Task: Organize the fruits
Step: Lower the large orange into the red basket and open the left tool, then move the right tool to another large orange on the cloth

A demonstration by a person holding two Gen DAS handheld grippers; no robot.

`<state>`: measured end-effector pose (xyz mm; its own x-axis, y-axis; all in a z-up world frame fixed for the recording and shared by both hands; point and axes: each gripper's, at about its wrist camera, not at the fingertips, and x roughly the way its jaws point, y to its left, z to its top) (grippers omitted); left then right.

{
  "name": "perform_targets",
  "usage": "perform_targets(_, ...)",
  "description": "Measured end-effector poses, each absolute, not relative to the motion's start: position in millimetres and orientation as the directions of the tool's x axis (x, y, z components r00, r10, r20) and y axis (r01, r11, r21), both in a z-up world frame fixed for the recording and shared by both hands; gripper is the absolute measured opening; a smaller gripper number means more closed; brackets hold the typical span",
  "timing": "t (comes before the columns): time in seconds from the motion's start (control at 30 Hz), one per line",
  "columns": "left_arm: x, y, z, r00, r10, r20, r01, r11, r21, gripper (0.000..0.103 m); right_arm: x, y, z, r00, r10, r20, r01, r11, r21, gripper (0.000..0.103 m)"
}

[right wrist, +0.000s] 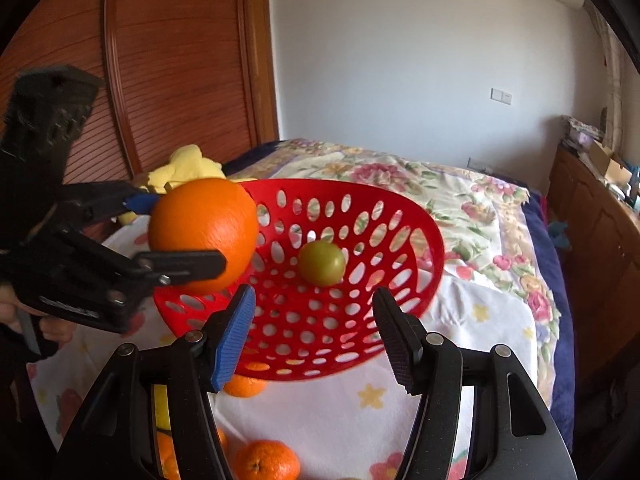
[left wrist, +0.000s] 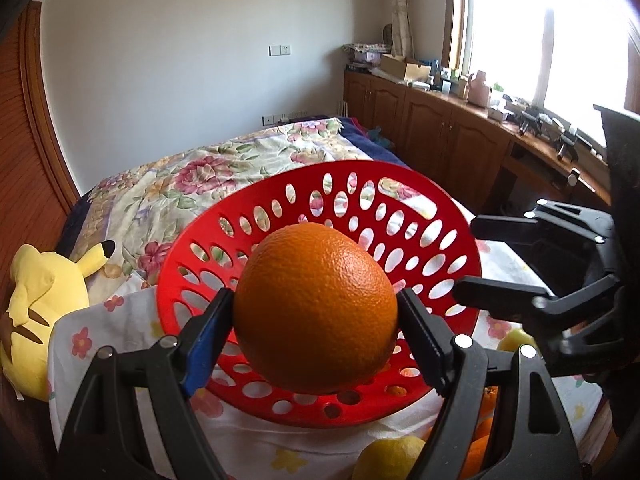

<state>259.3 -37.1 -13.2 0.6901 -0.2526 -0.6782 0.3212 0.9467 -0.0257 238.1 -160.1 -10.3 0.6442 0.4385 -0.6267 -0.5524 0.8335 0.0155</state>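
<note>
The left gripper (left wrist: 316,320) pinches a large orange (left wrist: 316,308) between its two pads, one blue and one black, with both pads pressed against the sides of the fruit. In the right wrist view, the same orange (right wrist: 204,232) is held above the near left rim of a red perforated basket (right wrist: 360,320), and the left gripper (right wrist: 180,232) reaches in from the left side of the frame. The right gripper (right wrist: 314,328) holds nothing; its jaws are spread apart, with the basket visible between them. In the left wrist view, the right gripper (left wrist: 468,260) appears at the right edge, level with the rim of the basket (left wrist: 192,280), again with its fingers apart. The basket is tilted, with its opening facing both cameras. One small green fruit (right wrist: 322,263) rests inside the basket against its perforated wall. The basket sits on a white cloth with a flower and star print (right wrist: 360,412). Loose fruit lies on this cloth near the basket: a mandarin (right wrist: 266,462) at the lower edge of the right wrist view, a second mandarin (right wrist: 244,386) partly under the basket rim, and a lemon (left wrist: 388,456) at the bottom of the left wrist view. A floral bedspread (left wrist: 224,168) lies beyond the basket, and a yellow plush toy (left wrist: 44,312) lies at its left.
</note>
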Motion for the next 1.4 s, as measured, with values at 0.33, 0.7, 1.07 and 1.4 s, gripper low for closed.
perform_targets(0.33,271,-49,-34,0.635,-0.187,-0.749,0.296,0.955,0.013,0.082,225,-168,-8,0.65,0.447,-0.615,-0.546,0.837,0.032,0.064)
perform_targets(0.7,274,-58,-23,0.67,-0.188,-0.718,0.278,0.961,0.008,0.082,207,-184,-9,0.668,0.439,-0.601,-0.513,0.857,0.056,0.069)
perform_targets(1.07,224,-45,9,0.735,-0.238,-0.635,0.289,0.957,-0.024,0.082,187,-203,-12,0.696,0.413,-0.588,-0.458,0.885,0.08,0.072)
perform_targets(1.4,149,-28,-2,0.749,-0.254,-0.611,0.299,0.954,-0.03,0.082,152,-206,-31,0.721,0.352,-0.597,-0.383,0.92,0.08,0.073)
